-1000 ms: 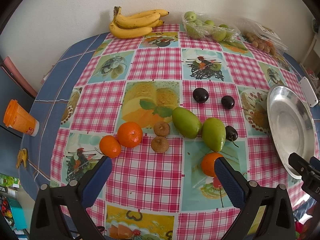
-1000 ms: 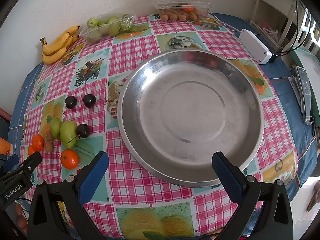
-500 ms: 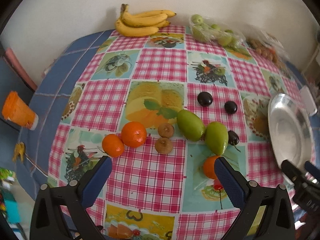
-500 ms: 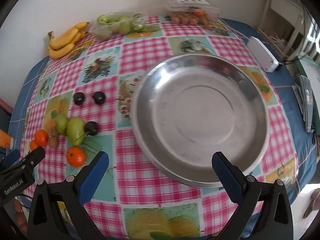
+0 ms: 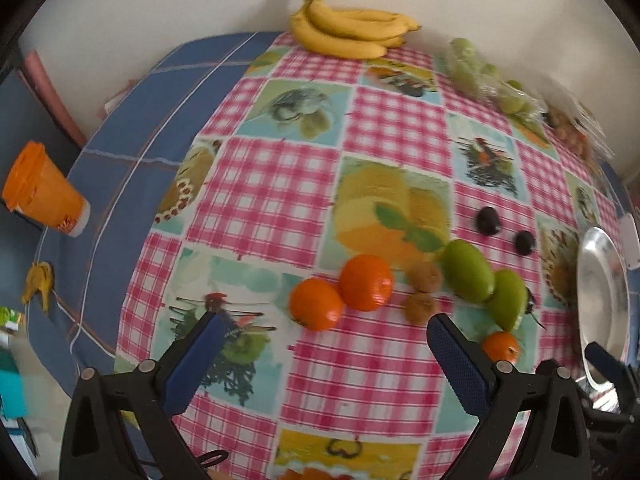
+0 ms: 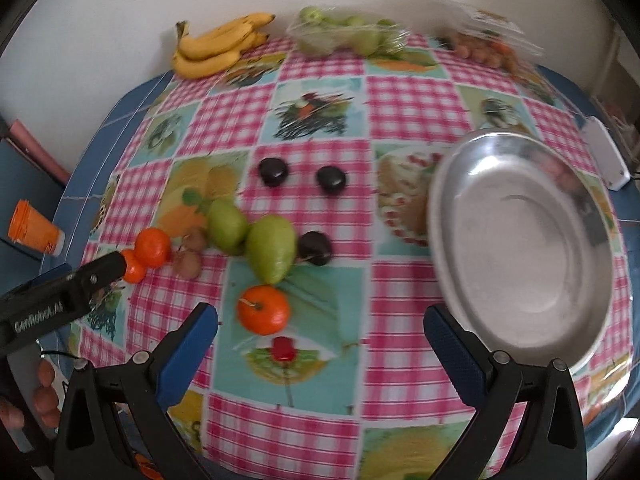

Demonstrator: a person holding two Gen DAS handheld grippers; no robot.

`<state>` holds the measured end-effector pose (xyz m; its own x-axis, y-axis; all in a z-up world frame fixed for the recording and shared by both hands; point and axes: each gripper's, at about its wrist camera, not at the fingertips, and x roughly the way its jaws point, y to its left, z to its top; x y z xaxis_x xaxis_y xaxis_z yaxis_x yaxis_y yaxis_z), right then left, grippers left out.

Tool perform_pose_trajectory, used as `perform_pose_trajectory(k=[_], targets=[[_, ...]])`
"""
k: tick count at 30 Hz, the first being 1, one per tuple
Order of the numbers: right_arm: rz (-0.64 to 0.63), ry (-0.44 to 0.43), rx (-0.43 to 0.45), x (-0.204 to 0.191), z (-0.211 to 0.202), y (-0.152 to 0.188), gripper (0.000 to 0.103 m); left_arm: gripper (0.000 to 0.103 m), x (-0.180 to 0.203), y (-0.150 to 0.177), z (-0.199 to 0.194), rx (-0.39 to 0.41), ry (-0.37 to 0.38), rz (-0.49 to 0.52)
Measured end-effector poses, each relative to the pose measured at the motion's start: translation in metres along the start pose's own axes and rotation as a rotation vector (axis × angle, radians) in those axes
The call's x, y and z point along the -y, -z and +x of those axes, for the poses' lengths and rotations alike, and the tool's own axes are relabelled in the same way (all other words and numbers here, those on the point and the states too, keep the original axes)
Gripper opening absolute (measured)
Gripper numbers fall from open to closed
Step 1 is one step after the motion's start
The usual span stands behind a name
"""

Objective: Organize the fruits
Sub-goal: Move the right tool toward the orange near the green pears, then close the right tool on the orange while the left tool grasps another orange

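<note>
White wall behind, round tabletop (image 6: 404, 92) w/ pink-check picture cloth over blue. Back edge, top of right-wrist frame: banana bunch (image 6: 216, 46), clear bag of green fruit (image 6: 348, 36), clear tub of small brown fruit (image 6: 486, 46) at upper right, blurred. Orange cup (image 6: 34, 232) lies off the left edge, below tabletop level.

Loose fruit sits centre-left: two dark plums (image 6: 273, 172) (image 6: 331, 178) side by side, apart; third dark plum (image 6: 315, 248) touching right side of one green mango (image 6: 271, 249); second green mango (image 6: 227, 224) against it on the left. Two small brown fruits (image 5: 424, 277) (image 5: 420, 307) next, then two oranges (image 5: 366, 282) (image 5: 316, 309) touching. A lone orange (image 6: 263, 309) lies nearer the camera, just ahead of the right tool (image 6: 320, 344).

Steel dish (image 6: 520, 248) at right, nothing in it, well apart from the fruit cluster.

Left tool (image 5: 322, 354) is spread wide, holding nothing, hovering short of the orange pair. Right tool likewise gaping, nothing gripped. Nothing blocks either tool's path to the fruit.
</note>
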<state>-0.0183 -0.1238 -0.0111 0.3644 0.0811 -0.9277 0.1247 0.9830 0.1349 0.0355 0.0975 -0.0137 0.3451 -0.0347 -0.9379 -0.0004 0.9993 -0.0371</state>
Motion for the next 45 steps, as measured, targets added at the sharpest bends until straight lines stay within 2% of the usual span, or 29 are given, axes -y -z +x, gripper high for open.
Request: perform_pose_trajectory(k=[2,9,13,15,19,20,27,39,45], targets=[[-0.002,-0.009,-0.016,-0.004,0.005,0.000,0.103,0.100,-0.006,-0.002,0.005,-0.013,0.009,-0.009],[-0.011,-0.018,-0.080,-0.021,0.029,-0.003,0.100,0.086,-0.016,-0.004,0.027,-0.063,0.062,-0.036],[-0.029,-0.024,-0.112,-0.032,0.041,-0.003,0.085,0.075,-0.016,-0.004,0.035,-0.082,0.092,-0.043],[-0.029,-0.025,-0.129,-0.034,0.047,-0.003,0.074,0.071,-0.016,-0.004,0.039,-0.091,0.119,-0.050],[-0.028,-0.026,-0.147,-0.037,0.054,-0.003,0.065,0.067,-0.015,-0.006,0.040,-0.084,0.159,-0.047],[-0.027,-0.028,-0.149,-0.037,0.055,-0.003,0.058,0.065,-0.014,-0.007,0.040,-0.080,0.172,-0.045],[-0.026,-0.029,-0.163,-0.041,0.060,-0.005,0.041,0.061,-0.011,-0.008,0.042,-0.076,0.189,-0.038],[-0.018,-0.052,-0.157,-0.037,0.051,-0.003,0.039,0.059,-0.023,-0.001,0.040,-0.071,0.186,-0.067],[-0.014,-0.057,-0.147,-0.033,0.045,-0.002,0.039,0.045,-0.028,0.002,0.044,-0.067,0.189,-0.105]])
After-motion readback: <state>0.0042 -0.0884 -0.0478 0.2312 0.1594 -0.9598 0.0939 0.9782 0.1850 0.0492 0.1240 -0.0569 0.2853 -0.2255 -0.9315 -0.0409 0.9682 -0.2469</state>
